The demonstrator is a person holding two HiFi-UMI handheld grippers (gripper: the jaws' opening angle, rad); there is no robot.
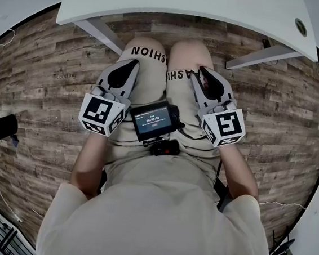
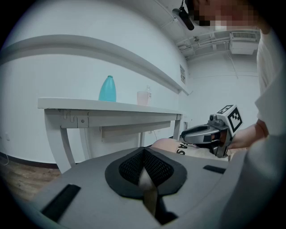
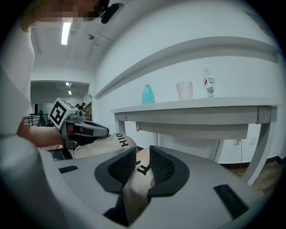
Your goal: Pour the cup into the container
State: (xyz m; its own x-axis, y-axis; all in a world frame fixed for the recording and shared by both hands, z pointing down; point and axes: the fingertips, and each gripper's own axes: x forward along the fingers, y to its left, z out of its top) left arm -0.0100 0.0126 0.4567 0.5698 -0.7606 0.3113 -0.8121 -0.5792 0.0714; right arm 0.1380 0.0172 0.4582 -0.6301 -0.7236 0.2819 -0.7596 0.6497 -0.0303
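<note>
On the white table stand a pale translucent cup and a teal bottle-shaped container. The right gripper view shows the same cup and teal container. Both grippers rest on the seated person's thighs, short of and below the table. My left gripper is shut with nothing in it, its pads meeting at the tip. My right gripper has its jaws drawn almost together and holds nothing; only the shorts' fabric shows behind the slit. From the head view the tabletop shows only as a bare slab.
A small clear water bottle stands right of the cup. A small device with a lit screen lies on the lap between the grippers. White table legs flank the knees. A black object sits on the wood floor at left.
</note>
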